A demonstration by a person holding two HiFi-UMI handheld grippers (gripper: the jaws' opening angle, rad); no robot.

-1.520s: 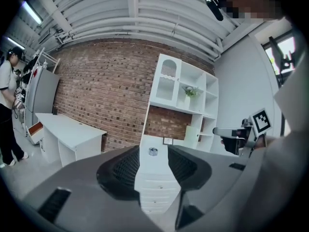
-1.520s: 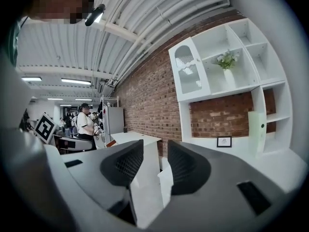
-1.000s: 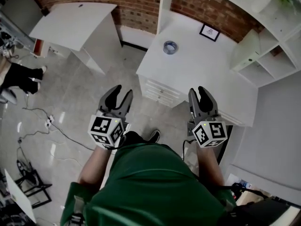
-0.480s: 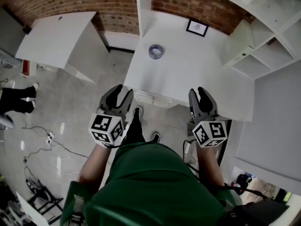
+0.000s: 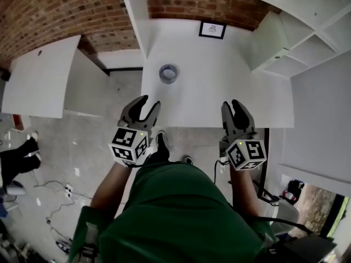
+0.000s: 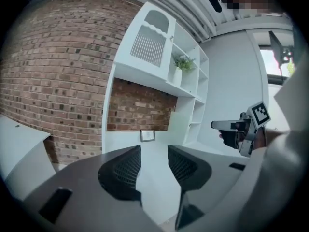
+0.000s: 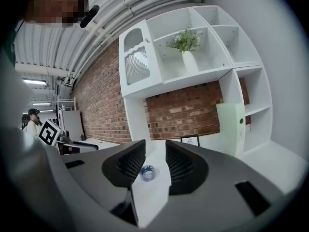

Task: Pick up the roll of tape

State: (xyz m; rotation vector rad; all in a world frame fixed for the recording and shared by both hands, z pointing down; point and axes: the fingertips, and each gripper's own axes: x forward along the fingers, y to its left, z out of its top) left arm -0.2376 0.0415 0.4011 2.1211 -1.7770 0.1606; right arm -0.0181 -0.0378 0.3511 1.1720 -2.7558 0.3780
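Clearly your right gripper [image 5: 232, 106], empty, jaws just closing slightly, aims at the roll of tape [image 5: 168, 73], upper centre; left gripper [image 5: 149, 103] is wide, empty.

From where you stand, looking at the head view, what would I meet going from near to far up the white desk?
left gripper → roll of tape → framed picture → brick wall

Left gripper [image 6: 153, 154]: dark jaws apart, nothing between them. White desk top [image 6: 157, 193] ahead, small black-framed picture [image 6: 147, 136] against red brick wall [image 6: 58, 71].
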